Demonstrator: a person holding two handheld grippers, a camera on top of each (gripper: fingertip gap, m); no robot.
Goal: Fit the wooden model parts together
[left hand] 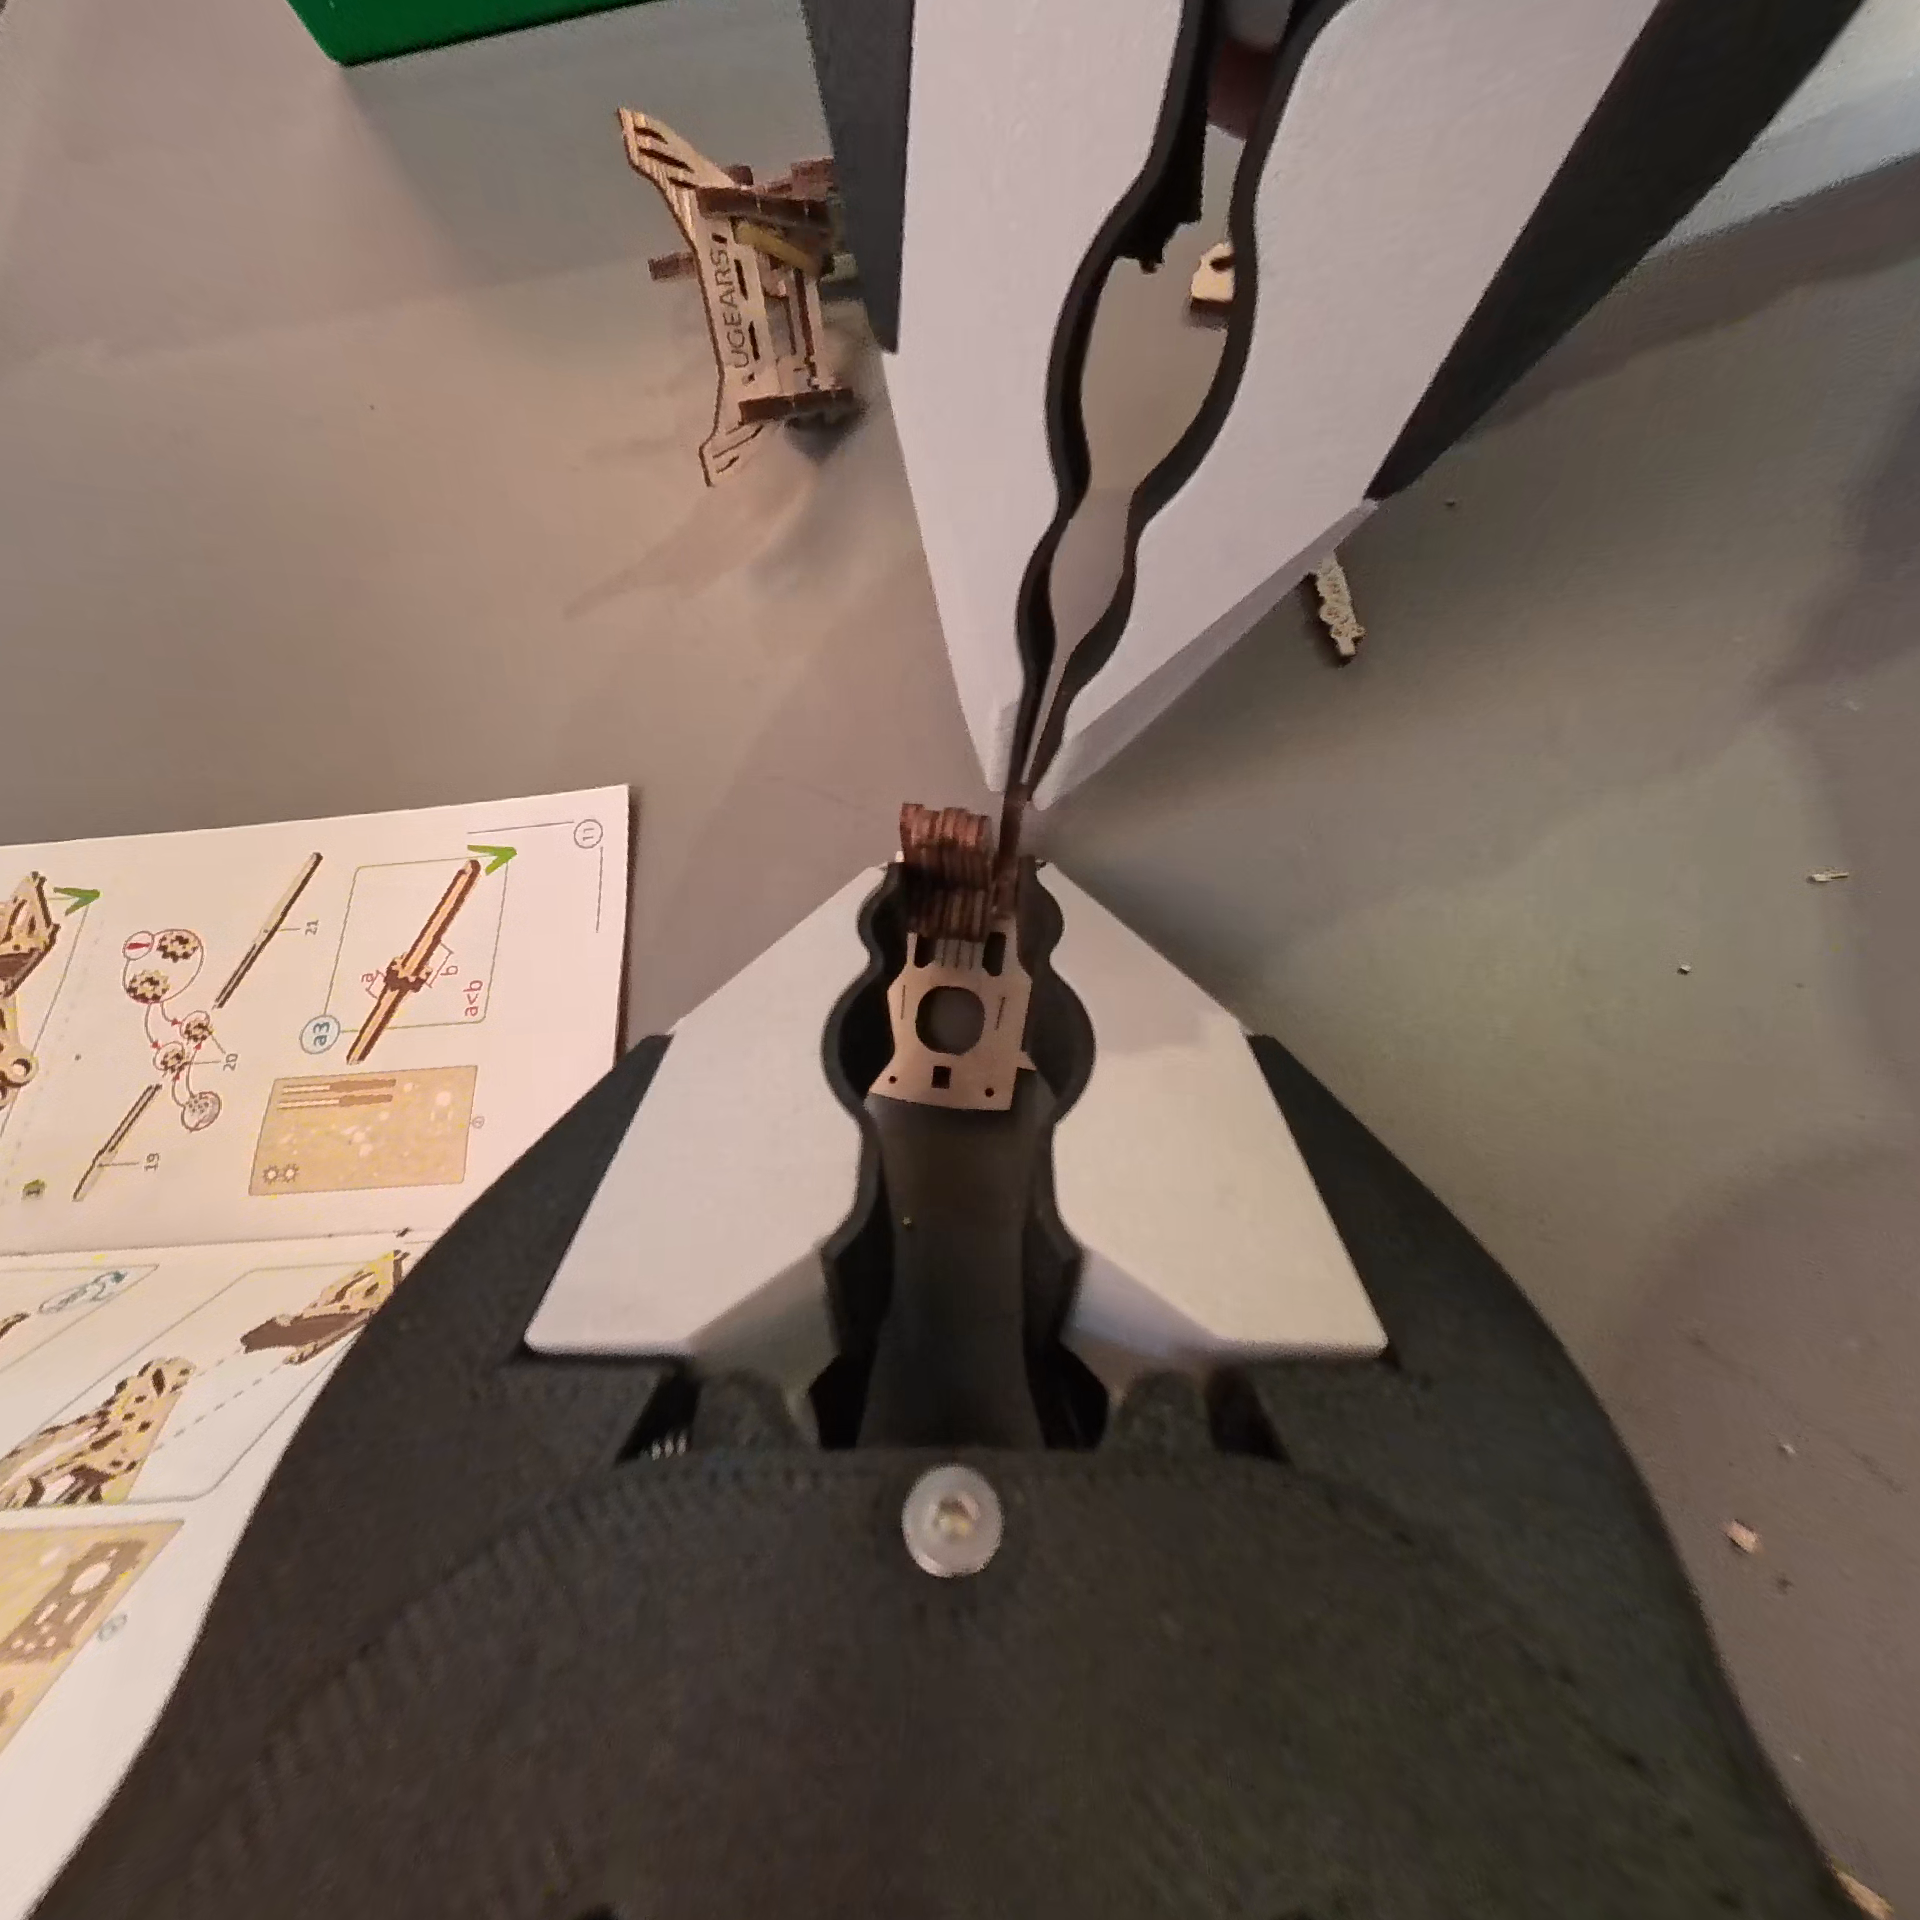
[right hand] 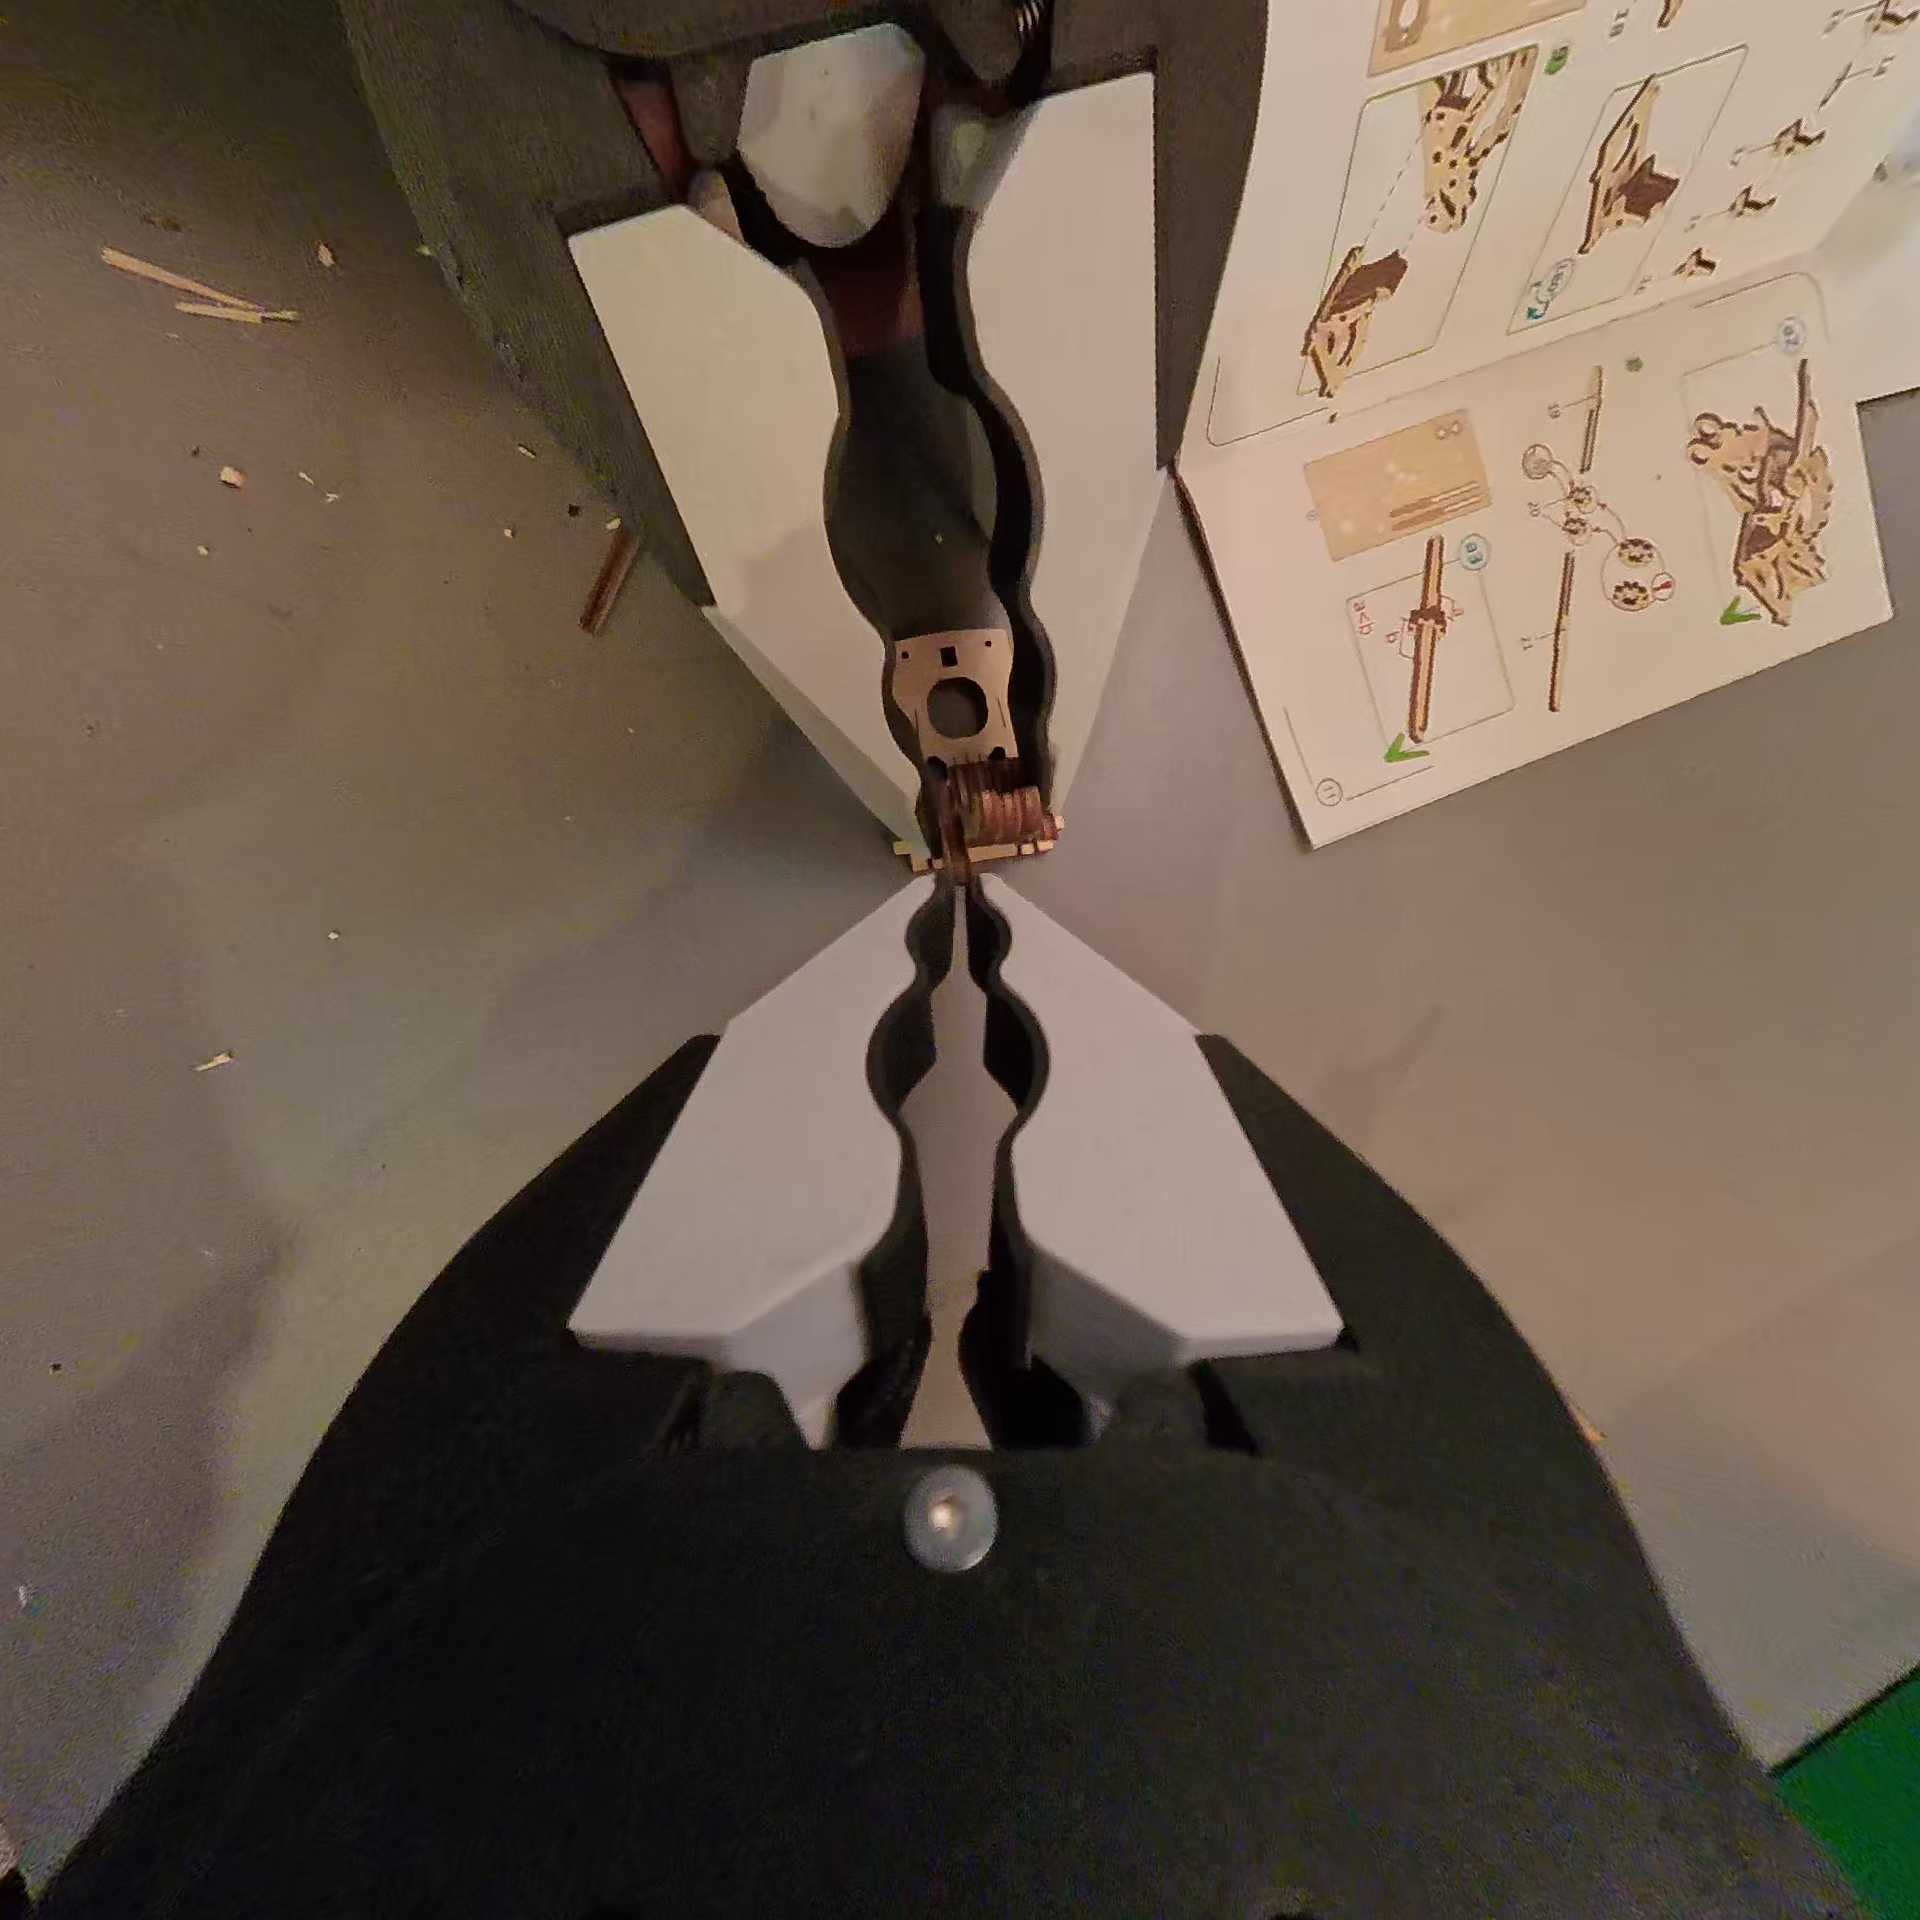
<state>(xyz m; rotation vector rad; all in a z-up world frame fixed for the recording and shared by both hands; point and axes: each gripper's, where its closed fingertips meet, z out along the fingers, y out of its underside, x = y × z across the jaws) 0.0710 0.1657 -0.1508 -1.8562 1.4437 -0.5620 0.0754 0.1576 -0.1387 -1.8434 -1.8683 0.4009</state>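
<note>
- Closest to the left wrist camera, the left gripper [left hand: 961, 904] has its jaws closed on a small wooden subassembly [left hand: 954, 1013]: a flat plate with a round hole sits in the gap between the fingers, and a stack of dark toothed discs [left hand: 945, 836] juts past the fingertips.
- Opposite it, tip to tip, the right gripper [right hand: 958, 896] has its jaws pinched nearly together on a thin wooden piece [right hand: 954, 862] whose end meets the disc stack; how much of that piece is gripped is hidden.
- My read is that the step in hand is pressing this thin piece into the stack. To do it well, keep the two grippers on one line, hold the left one steady as the anvil, and push straight rather than twisting, since such thin wood may well snap or skew.
- Both parts hang above the grey table [left hand: 1558, 1039], not resting on it, so all the support comes from the two grips.
- An instruction sheet [left hand: 312, 1039] lies open just beside the left gripper, handy for checking orientation.
- Farther off stands a partly built wooden frame [left hand: 753, 301], and a loose wooden part [left hand: 1340, 608] lies near it, well apart from the join.
- Wood splinters [right hand: 197, 296] are scattered on the table.
- As for containers, only a corner of a green box [left hand: 540, 26] shows at the frame edge; I cannot see inside it.
</note>
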